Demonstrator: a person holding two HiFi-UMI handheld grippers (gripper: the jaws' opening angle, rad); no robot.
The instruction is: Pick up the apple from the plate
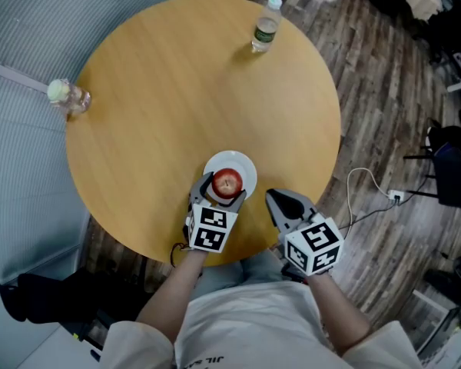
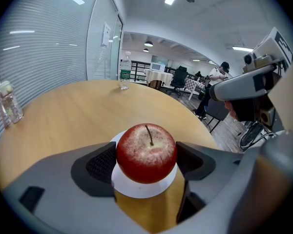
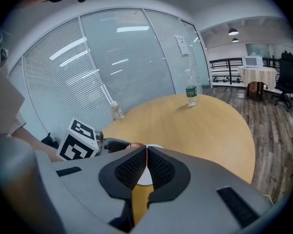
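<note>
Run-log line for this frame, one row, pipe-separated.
phase: grasp | left gripper: jaws against apple, both sides | apple: over plate | right gripper: jaws together, empty

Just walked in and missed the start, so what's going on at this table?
A person works a gripper in each hand. The left gripper has its jaws closed against both sides of the red apple, which sits on the white plate on the round table. The right gripper is shut and empty beside it.
</note>
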